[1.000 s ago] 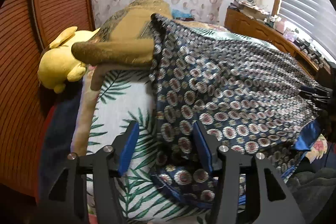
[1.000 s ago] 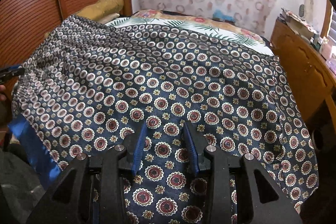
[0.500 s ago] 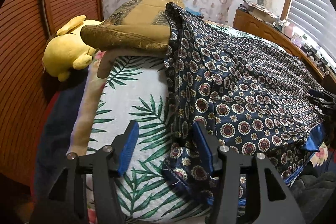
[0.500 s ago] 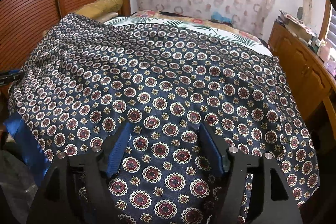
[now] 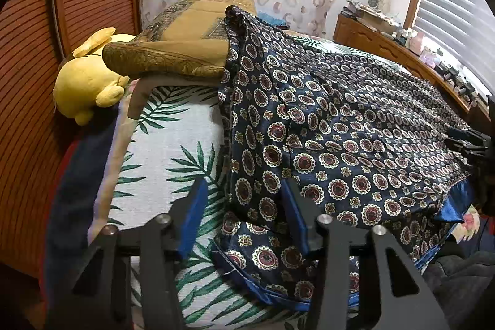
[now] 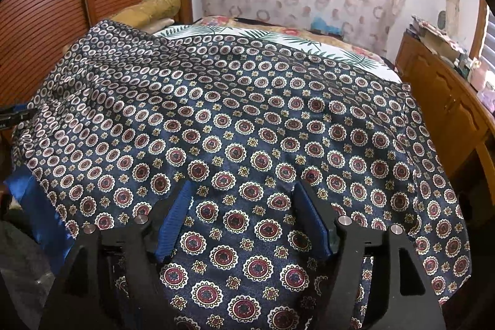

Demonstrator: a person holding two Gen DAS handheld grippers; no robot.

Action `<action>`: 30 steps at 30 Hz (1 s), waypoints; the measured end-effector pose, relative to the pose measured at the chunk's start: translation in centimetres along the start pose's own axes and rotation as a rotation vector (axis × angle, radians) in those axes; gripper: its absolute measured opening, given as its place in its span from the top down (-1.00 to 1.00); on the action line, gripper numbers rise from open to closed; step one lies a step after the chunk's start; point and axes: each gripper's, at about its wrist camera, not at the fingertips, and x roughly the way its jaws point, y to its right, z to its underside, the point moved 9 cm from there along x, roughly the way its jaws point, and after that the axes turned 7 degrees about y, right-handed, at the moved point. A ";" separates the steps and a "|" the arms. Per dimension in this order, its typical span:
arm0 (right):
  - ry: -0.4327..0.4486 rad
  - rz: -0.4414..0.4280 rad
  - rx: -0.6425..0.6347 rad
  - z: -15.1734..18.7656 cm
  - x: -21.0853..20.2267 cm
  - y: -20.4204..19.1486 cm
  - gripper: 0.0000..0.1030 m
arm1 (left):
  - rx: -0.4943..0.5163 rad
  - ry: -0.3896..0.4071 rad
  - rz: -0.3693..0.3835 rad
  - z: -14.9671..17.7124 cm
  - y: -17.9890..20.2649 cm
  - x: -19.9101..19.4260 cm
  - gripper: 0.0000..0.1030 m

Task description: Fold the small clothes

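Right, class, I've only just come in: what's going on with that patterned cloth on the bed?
A person with a gripper in each hand is laying out a navy medallion-print garment flat on the leaf-print bedsheet for folding. Both grippers are open and grip nothing: the right gripper hovers over the cloth's near edge, and the left gripper straddles its side edge. The far corner lies against a gold cushion. No fold is made yet.

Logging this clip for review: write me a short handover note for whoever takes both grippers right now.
Left gripper: open, at the cloth's near-left edge, holding nothing.
Right gripper: open, over the cloth's near part, holding nothing.
Patterned cloth: spread over the bed, its far-left corner lying up on the brown pillow.
Done: cloth laid out.
Left: every fold; no fold shows yet.
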 end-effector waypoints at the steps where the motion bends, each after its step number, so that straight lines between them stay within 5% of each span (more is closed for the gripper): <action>1: 0.000 0.000 0.000 0.0 0.0 0.0 -0.37 | -0.002 0.000 0.007 0.0 0.1 0.0 0.24; 8: 0.001 0.000 0.000 0.0 0.0 0.0 -0.37 | 0.011 -0.022 0.043 0.0 0.8 0.0 0.95; 19: 0.002 0.001 0.000 0.0 0.0 0.0 -0.38 | 0.027 0.123 0.139 -4.0 4.2 -3.6 0.98; 30: 0.001 0.002 0.001 0.1 0.0 0.0 -0.37 | 0.068 0.185 0.232 -7.6 7.9 -4.1 0.99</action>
